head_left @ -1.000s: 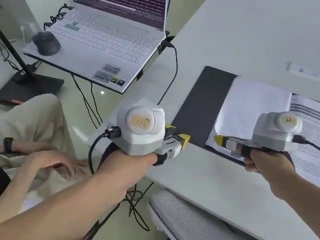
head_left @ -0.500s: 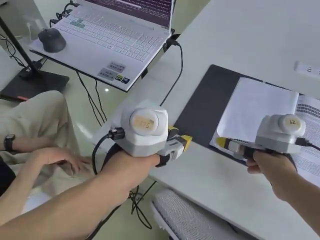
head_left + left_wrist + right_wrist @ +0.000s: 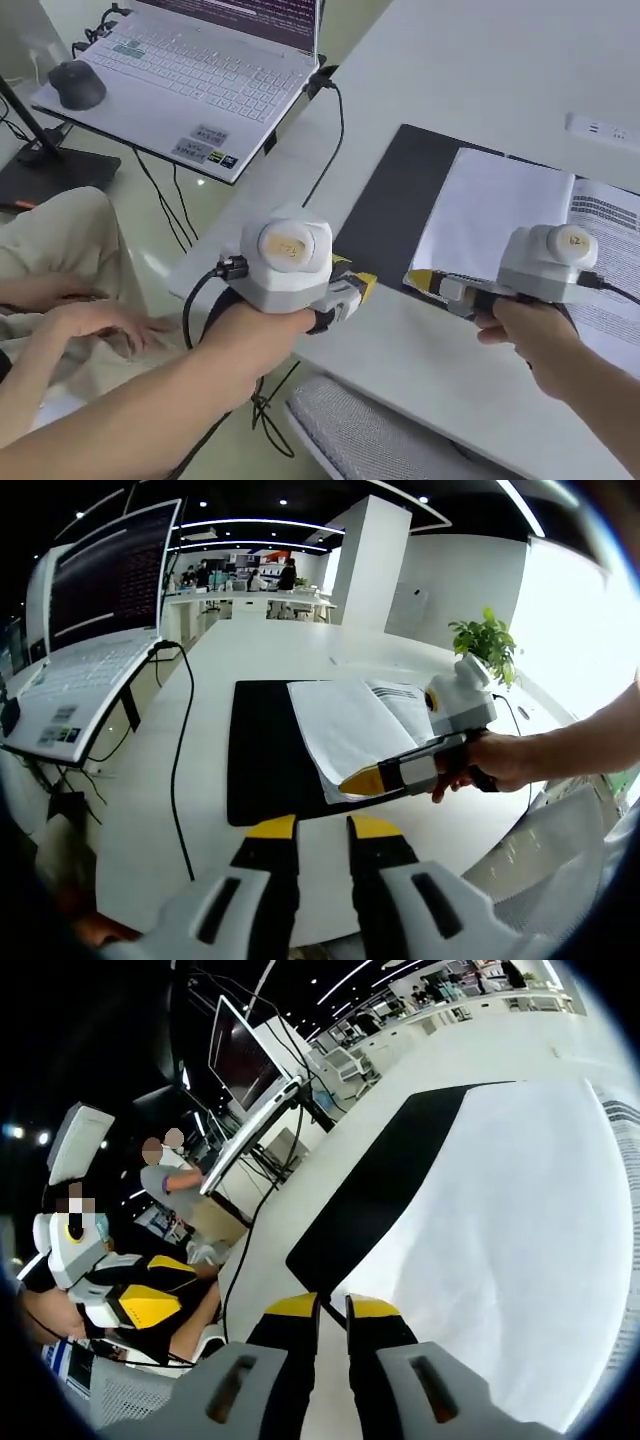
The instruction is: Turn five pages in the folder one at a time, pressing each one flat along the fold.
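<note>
Right gripper (image 3: 421, 282) at the page corner

Your right jaws are drawn nearly together, tips at the near-left corner of the white page (image 3: 490, 215); can't tell if they pinch it. Folder (image 3: 385, 215) lies open on the table (image 3: 480, 90). Left gripper (image 3: 357, 288), jaws closed on nothing, hovers at the table's near edge, just beside the folder's black cover.

white workbench (image 3: 480, 60) | white pillar (image 3: 370, 560) | ceiling spotlights (image 3: 283, 501) | potted plant (image 3: 487, 640)
</note>
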Demonstrator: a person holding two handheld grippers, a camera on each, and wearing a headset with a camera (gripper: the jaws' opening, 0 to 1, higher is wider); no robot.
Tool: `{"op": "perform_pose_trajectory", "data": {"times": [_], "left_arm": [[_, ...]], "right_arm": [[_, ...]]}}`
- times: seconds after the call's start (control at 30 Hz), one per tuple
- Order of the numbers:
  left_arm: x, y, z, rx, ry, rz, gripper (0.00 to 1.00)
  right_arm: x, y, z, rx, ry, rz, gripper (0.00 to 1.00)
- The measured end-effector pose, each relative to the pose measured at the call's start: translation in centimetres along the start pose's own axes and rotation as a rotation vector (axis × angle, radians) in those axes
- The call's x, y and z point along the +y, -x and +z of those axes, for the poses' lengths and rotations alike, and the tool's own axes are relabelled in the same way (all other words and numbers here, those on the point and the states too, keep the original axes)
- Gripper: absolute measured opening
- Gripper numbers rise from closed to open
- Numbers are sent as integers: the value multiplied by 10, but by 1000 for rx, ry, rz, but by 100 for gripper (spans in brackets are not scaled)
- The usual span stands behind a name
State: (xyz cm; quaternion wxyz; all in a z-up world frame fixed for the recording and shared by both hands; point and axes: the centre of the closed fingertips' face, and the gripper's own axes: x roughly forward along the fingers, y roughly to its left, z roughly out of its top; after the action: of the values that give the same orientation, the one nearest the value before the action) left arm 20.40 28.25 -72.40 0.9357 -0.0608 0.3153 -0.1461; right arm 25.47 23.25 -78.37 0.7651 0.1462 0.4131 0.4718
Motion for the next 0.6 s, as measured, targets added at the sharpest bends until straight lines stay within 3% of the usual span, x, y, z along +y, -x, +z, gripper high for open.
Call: {"op": "perform_pose_trajectory", "data": {"times": [0.27, 0.43, 0.6], "left_arm": [[-14, -26, 5, 17, -39, -35, 17], [-24, -48, 7, 27, -60, -56, 16], [-33, -72, 6, 41, -83, -76, 15]], "right_arm": [[-11, 38, 23, -90, -26, -16, 12], [-36, 67, 39, -171, -67, -61, 12], [-61, 92, 43, -209, -94, -94, 12]]}}
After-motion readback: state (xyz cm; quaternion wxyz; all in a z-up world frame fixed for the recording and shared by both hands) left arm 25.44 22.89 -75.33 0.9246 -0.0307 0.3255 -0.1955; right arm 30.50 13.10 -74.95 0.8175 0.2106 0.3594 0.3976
